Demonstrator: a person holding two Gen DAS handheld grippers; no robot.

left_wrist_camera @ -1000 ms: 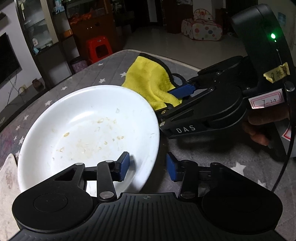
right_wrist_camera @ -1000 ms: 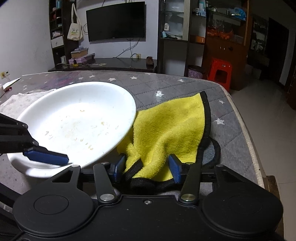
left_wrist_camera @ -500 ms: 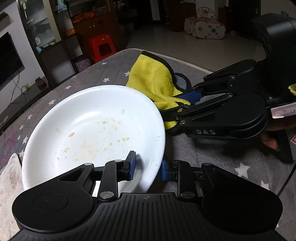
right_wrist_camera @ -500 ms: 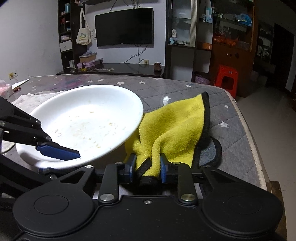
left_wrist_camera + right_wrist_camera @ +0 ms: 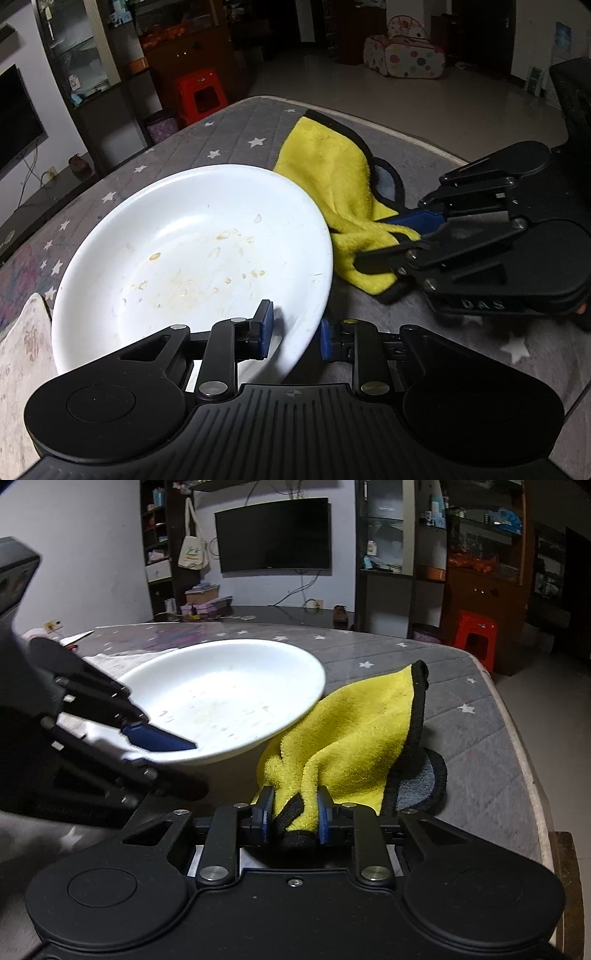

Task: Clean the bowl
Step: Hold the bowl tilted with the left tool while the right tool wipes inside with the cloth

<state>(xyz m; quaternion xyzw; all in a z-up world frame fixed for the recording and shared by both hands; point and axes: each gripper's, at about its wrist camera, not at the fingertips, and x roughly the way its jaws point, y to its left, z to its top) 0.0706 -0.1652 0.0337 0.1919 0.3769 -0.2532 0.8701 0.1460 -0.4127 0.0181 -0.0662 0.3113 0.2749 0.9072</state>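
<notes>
A white bowl with dried food specks sits on the grey star-patterned cover. My left gripper is shut on the bowl's near rim, one blue pad inside and one outside. In the right wrist view the bowl looks tilted, its gripped side raised, with my left gripper at its left edge. A yellow cloth with black trim lies right of the bowl. My right gripper is shut on a bunched corner of it. From the left wrist view, the right gripper pinches the cloth beside the bowl's right rim.
The grey cover ends at a rounded table edge on the right. A pale patterned cloth lies left of the bowl. A red stool and cabinets stand beyond the table.
My left gripper's fingers closed onto the bowl rim. My right gripper closed on the yellow cloth's corner and drew it up and back, bunching the cloth.
</notes>
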